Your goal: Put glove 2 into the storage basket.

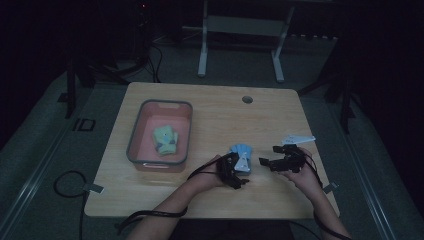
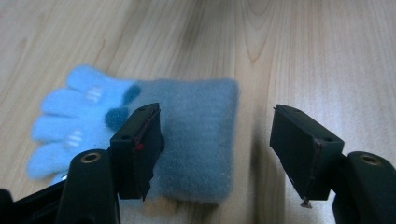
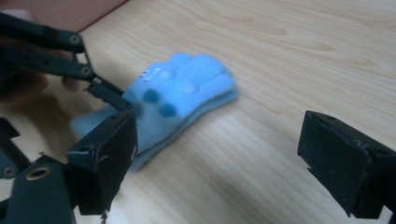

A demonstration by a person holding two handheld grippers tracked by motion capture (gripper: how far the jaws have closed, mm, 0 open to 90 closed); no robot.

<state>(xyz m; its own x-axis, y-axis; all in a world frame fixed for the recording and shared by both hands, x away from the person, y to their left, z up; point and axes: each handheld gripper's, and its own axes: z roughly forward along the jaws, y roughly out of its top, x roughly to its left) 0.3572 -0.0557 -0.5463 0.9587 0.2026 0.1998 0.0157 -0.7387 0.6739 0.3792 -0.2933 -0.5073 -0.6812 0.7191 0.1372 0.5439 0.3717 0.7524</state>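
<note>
A light blue knit glove (image 1: 240, 150) with darker dots lies flat on the wooden table (image 1: 220, 115), near the front centre. My left gripper (image 1: 236, 169) is at the glove's near end and is open. In the left gripper view its jaws (image 2: 217, 154) straddle the right part of the glove's cuff (image 2: 196, 140), the left jaw over the fabric and the right jaw over bare wood. My right gripper (image 1: 270, 155) is just right of the glove, open and empty. In the right gripper view its gripper (image 3: 224, 163) faces the glove (image 3: 182, 91), with the left gripper (image 3: 100, 91) touching the cuff end.
A pink bin with a grey rim (image 1: 186, 131) stands on the left half of the table and holds a greenish glove (image 1: 165, 139). A round cable hole (image 1: 247, 99) is at the back. Cables (image 1: 70, 182) trail off the front left edge. A white desk frame (image 1: 202, 50) stands behind.
</note>
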